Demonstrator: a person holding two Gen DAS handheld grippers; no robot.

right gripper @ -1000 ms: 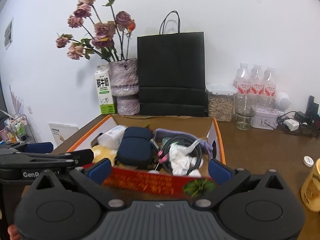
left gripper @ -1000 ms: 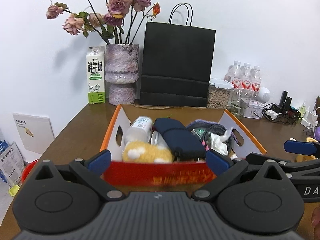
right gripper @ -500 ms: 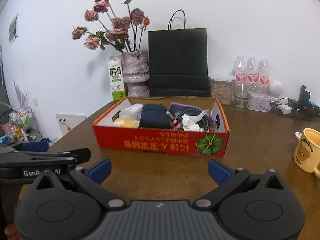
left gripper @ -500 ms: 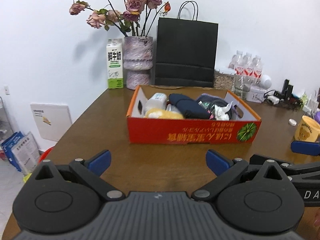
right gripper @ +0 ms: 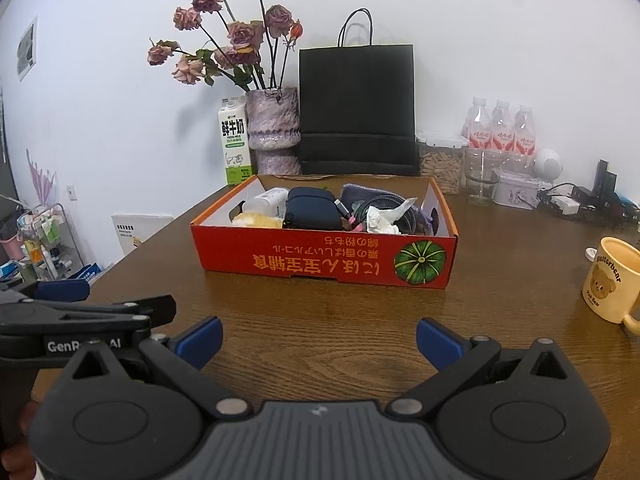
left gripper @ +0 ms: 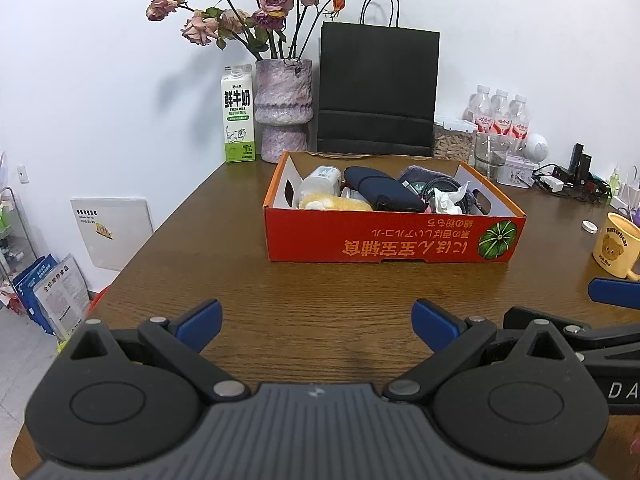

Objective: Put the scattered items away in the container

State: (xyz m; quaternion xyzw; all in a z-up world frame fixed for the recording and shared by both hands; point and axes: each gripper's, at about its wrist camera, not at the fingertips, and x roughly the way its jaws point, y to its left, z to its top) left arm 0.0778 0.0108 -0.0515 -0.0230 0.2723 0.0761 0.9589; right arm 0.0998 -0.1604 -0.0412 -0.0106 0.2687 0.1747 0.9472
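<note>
The left claw [left gripper: 316,318] hangs over the near part of the brown wooden surface [left gripper: 320,288], fingers spread wide, nothing between them. The right claw [right gripper: 318,338] is in the same condition: released, empty, above the near part of the surface. Each claw shows at the side of the other's view, so the two sit side by side.

The red cardboard box [left gripper: 394,240] stands towards the far edge of the surface, well apart from both claws, its long printed side facing them with a green pumpkin picture at the right end. Contents noted: a white bottle [left gripper: 320,180] and a yellow plush item [left gripper: 332,202] at the left end, a dark blue pouch [left gripper: 384,194] in the middle, a coiled cable [right gripper: 384,206] and a crumpled white tissue [left gripper: 448,200] at the right end, a purple cloth [right gripper: 360,192] behind them.

Behind the box, along the far edge by the wall: a milk carton [left gripper: 238,114], a mottled vase with dried roses [left gripper: 284,110], a black paper bag [left gripper: 378,88]. Towards the far right corner stand three water bottles [right gripper: 502,130], a jar [right gripper: 482,176] and tangled cords [right gripper: 576,204]. A yellow bear mug [right gripper: 610,280] stands near the right edge, with a small white cap [left gripper: 589,227] just beyond it.
</note>
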